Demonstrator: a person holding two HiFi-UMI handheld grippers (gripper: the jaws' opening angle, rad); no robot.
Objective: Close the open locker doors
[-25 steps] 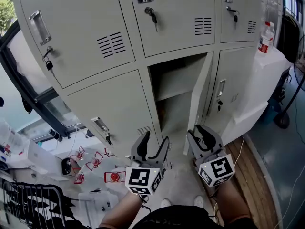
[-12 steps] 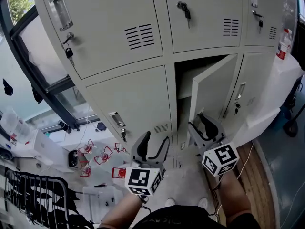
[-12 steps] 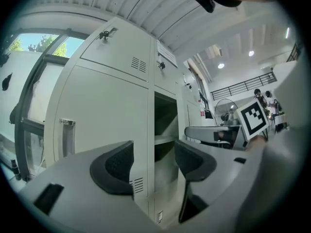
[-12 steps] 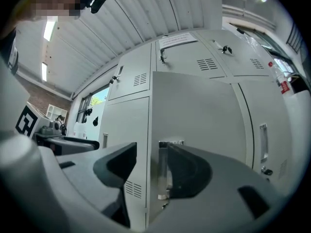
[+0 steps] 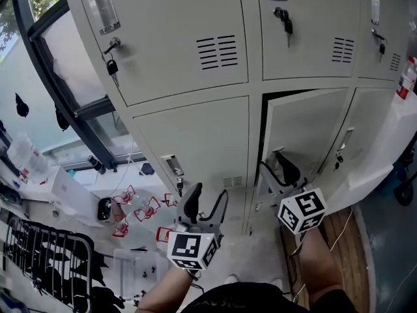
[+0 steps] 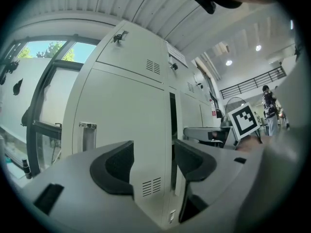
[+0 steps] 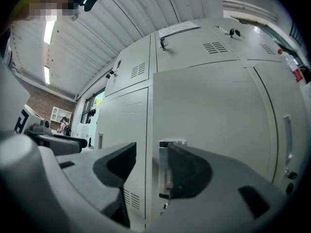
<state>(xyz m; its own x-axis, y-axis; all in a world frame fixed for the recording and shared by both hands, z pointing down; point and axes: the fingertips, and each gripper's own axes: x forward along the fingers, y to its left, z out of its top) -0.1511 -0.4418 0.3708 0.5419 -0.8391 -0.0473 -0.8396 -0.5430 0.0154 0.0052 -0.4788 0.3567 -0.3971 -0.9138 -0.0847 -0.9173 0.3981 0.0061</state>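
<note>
- One beige metal locker door (image 5: pixel 306 128), lower middle, stands almost shut; a dark gap remains at its left edge;
- right gripper (image 5: pixel 277 168): jaws have just been opening wide; door's left edge shows between them, unpressed;
- left gripper (image 5: pixel 208 195), nearer left: jaws wide, empty.

You are standing in a workplace locker room: pale grey metal lockers (image 5: pixel 189 38) flanking a dark-framed window (image 5: pixel 65 70), corrugated white ceiling (image 7: pixel 126 13) overhead.

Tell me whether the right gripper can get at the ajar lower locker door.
Probably yes: the right gripper sits at the ajar door, nothing in between; its jaws have just been opening, with nothing clamped.
</note>
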